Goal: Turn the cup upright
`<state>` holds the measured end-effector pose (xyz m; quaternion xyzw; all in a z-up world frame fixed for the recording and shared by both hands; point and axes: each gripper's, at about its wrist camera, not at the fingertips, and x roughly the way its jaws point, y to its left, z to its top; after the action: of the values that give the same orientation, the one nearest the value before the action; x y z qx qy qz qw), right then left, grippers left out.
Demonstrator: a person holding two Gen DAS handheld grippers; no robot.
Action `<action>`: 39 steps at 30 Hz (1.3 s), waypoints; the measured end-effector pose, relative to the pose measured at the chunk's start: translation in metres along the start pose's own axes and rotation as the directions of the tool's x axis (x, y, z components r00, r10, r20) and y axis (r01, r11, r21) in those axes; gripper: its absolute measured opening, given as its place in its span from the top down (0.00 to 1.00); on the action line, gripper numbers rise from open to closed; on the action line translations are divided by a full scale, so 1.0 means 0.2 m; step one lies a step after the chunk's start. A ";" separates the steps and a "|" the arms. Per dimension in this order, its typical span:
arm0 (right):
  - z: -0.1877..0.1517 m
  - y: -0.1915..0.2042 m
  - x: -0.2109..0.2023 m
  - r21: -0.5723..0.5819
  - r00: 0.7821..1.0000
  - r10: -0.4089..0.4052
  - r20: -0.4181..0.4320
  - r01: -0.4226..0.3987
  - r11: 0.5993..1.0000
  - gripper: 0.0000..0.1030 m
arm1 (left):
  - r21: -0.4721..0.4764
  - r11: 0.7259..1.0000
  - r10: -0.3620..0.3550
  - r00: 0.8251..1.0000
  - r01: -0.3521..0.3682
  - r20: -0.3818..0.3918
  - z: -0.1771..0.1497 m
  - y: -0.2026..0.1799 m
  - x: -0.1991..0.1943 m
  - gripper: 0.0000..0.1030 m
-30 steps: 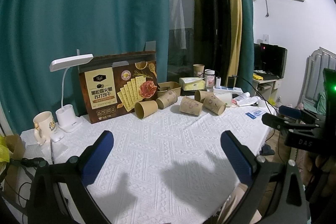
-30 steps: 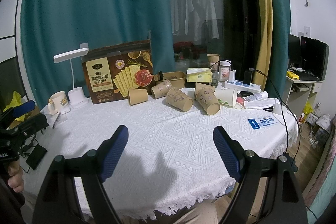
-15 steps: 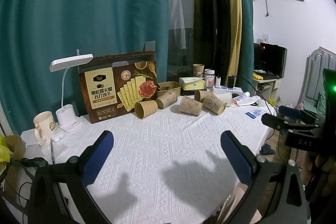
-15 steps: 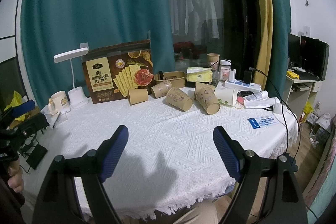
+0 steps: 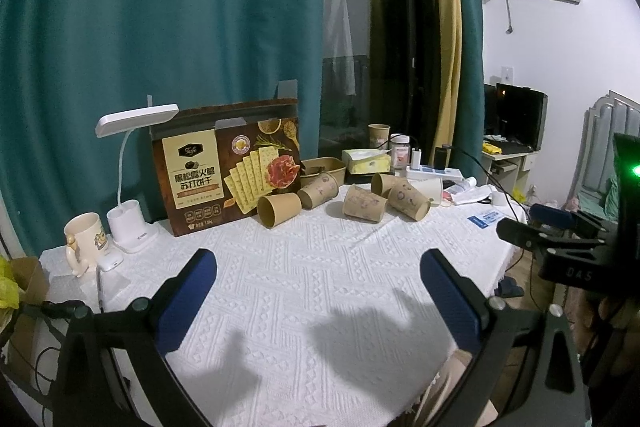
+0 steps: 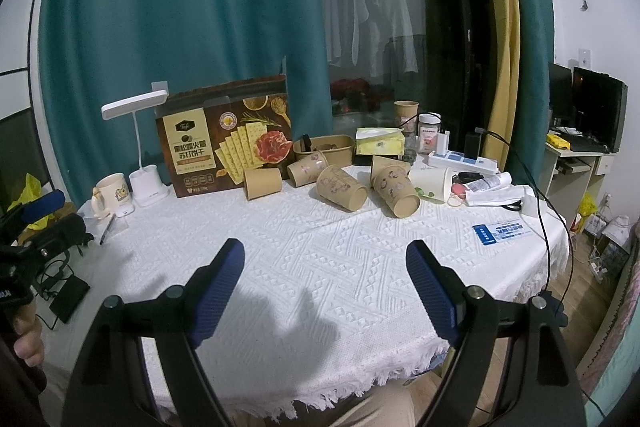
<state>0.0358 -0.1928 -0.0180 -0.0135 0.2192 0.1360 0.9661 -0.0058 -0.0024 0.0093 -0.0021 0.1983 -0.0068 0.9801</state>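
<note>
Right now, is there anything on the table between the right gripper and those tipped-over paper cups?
Nothing visible. Only bare white tablecloth lies between the open right gripper and the nearest tipped-over paper cups. The blue card lies off to the right and the pen off to the left.

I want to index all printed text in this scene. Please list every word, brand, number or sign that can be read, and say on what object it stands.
"Taifé" (uncertain, small script): cream panel of the brown cardboard cracker box.
"黑松露火腿 苏打饼干": the same box, large characters.
"DAS": black body of the right gripper, seen from the left wrist view.
Too small or blurred to read: the box's lower lines, the blue and white card, the brown paper cups' prints, the clear jar's label.
</note>
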 end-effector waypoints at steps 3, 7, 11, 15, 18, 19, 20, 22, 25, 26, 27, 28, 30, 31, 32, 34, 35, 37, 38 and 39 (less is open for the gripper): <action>-0.01 0.01 0.01 0.000 1.000 0.001 -0.004 -0.001 1.000 0.21 | 0.006 1.000 -0.014 1.000 0.014 0.006 0.00 0.00 0.01 0.01; 0.01 -0.03 0.08 0.004 1.000 0.002 -0.018 -0.002 1.000 0.21 | 0.026 1.000 -0.007 1.000 0.006 0.011 0.00 -0.01 0.04 0.01; 0.02 -0.06 0.16 0.007 0.999 0.001 -0.033 -0.001 1.000 0.21 | 0.040 0.999 -0.009 1.000 0.009 -0.003 0.03 0.00 0.13 0.01; 0.05 -0.09 0.28 0.000 0.999 -0.007 -0.051 0.007 1.000 0.21 | 0.054 0.999 -0.007 1.000 0.009 -0.031 0.04 0.03 0.30 0.00; 0.07 -0.13 0.43 -0.013 0.996 -0.022 -0.083 0.021 1.000 0.21 | 0.065 0.998 -0.002 0.989 0.012 -0.148 0.03 0.10 0.57 0.00; 0.07 -0.16 0.50 -0.013 0.995 -0.032 -0.097 0.031 0.999 0.21 | 0.088 0.996 0.017 0.981 0.000 -0.193 0.02 0.11 0.64 0.00; 0.08 -0.18 0.54 -0.010 0.994 -0.038 -0.105 0.037 0.999 0.21 | 0.156 0.987 0.071 0.962 -0.030 -0.262 0.02 0.11 0.77 0.00; 0.09 -0.22 0.66 -0.002 0.990 -0.053 -0.129 0.053 0.999 0.21 | 0.277 0.957 0.173 0.938 -0.088 -0.299 0.04 0.11 0.93 0.00; 0.10 -0.29 0.83 0.005 0.984 -0.059 -0.171 0.061 0.998 0.21 | 0.366 0.926 0.215 0.922 -0.088 -0.322 0.11 0.17 1.17 0.00; 0.10 -0.30 0.87 0.005 0.982 -0.057 -0.182 0.059 0.998 0.21 | 0.368 0.926 0.213 0.917 -0.080 -0.338 0.15 0.19 1.26 0.00; 0.11 -0.32 0.94 0.005 0.978 -0.053 -0.201 0.055 0.998 0.21 | 0.367 0.927 0.210 0.915 -0.075 -0.343 0.17 0.21 1.33 0.00; 0.11 -0.33 0.98 0.008 0.976 -0.049 -0.212 0.052 0.999 0.21 | 0.369 0.927 0.211 0.910 -0.070 -0.356 0.19 0.23 1.42 0.00; 0.11 -0.35 1.09 0.019 0.970 -0.034 -0.241 0.040 0.999 0.21 | 0.396 0.916 0.220 0.901 -0.060 -0.373 0.21 0.25 1.59 0.00; 0.11 -0.36 1.14 0.025 0.967 -0.030 -0.253 0.037 0.999 0.21 | 0.406 0.912 0.220 0.902 -0.056 -0.372 0.22 0.23 1.65 0.00; 0.11 -0.37 1.18 0.031 0.965 -0.027 -0.263 0.036 0.999 0.21 | 0.416 0.908 0.215 0.903 -0.045 -0.371 0.23 0.23 1.74 0.00; 0.11 -0.39 1.25 0.040 0.962 -0.019 -0.273 0.031 0.999 0.21 | 0.432 0.902 0.208 0.898 -0.022 -0.388 0.23 0.24 1.87 0.00; 0.11 -0.39 1.27 0.041 0.961 -0.018 -0.277 0.031 0.999 0.21 | 0.445 0.895 0.212 0.893 -0.016 -0.396 0.23 0.24 1.95 0.00; 0.10 -0.40 1.31 0.041 0.958 -0.015 -0.287 0.028 0.999 0.21 | 0.456 0.890 0.196 0.894 0.011 -0.404 0.22 0.23 2.02 0.00; 0.10 -0.42 1.33 0.044 0.956 -0.015 -0.293 0.029 0.999 0.21 | 0.457 0.889 0.181 0.893 0.031 -0.412 0.21 0.22 2.06 0.00; 0.10 -0.43 1.35 0.052 0.954 -0.018 -0.299 0.035 0.998 0.21 | 0.462 0.886 0.179 0.892 0.038 -0.415 0.21 0.22 2.09 0.00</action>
<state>0.3008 -0.2054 -0.1189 -0.0094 0.3663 0.1134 0.9235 0.3958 0.0356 -0.1154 0.2382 0.4104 -0.0171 0.8801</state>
